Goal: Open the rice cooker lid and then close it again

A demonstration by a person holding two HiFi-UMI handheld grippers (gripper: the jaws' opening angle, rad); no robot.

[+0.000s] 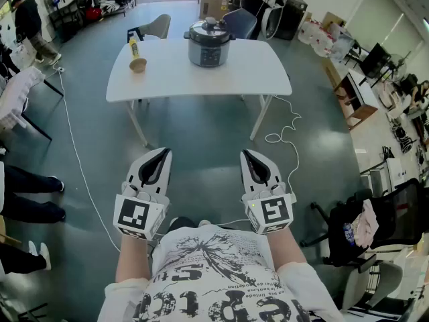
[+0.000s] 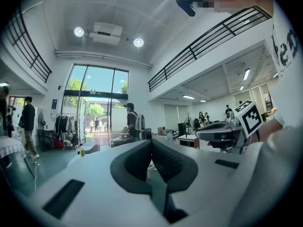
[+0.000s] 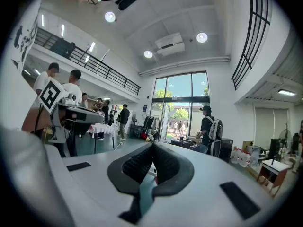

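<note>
Task not yet begun: left gripper (image 1: 159,158) and right gripper (image 1: 251,159), both clenched empty, sit well short of the table (image 1: 255,79), so the next move is to approach the rice cooker (image 1: 209,44) by its far edge, lid (image 1: 210,28) down

open floor (image 1: 201,143) before the table (image 1: 167,79)

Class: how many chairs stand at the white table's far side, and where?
2. A grey chair beyond the table's left half, and a blue chair just right of the cooker. The dark frame left of the grey chair is too unclear to count.
</note>
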